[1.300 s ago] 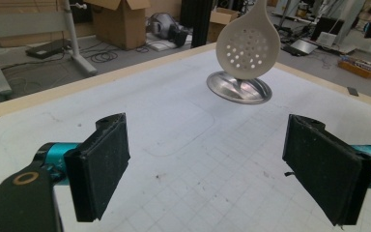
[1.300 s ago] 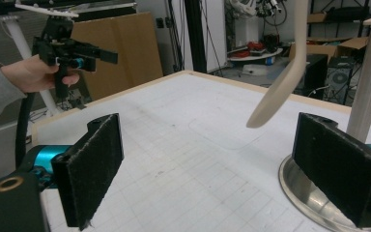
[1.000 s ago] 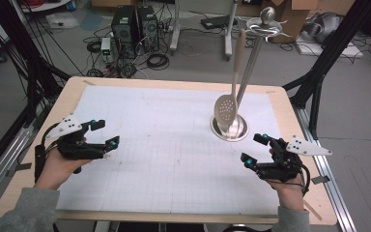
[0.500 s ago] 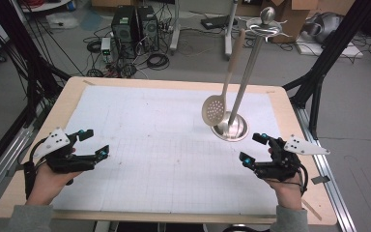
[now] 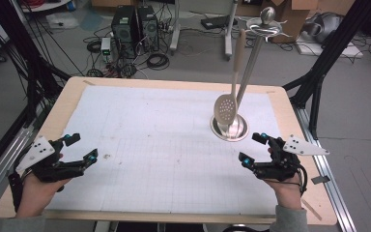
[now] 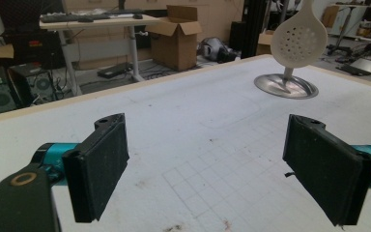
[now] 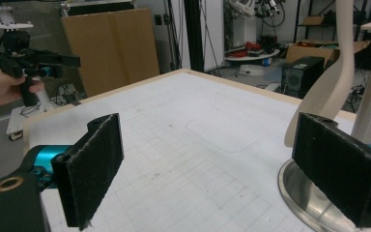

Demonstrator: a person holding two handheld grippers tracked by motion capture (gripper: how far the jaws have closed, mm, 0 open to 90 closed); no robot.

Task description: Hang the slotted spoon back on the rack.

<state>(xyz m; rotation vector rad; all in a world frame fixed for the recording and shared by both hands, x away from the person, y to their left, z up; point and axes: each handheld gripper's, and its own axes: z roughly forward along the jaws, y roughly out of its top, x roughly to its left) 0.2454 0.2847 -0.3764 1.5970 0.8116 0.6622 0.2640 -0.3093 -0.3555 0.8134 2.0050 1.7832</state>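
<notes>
A white gridded mat (image 5: 164,145) covers the counter (image 5: 70,99). At 2 o'clock on the mat stands a steel rack (image 5: 251,58), its round base (image 5: 230,128) flat on the mat. A cream slotted spoon (image 5: 225,104) hangs from the rack's top, its bowl just above the base. The left claw (image 5: 79,147) sits at 8 o'clock, jaws spread, nothing between them. The right claw (image 5: 251,147) sits at 4 o'clock, near the base, jaws spread too and holding nothing.
</notes>
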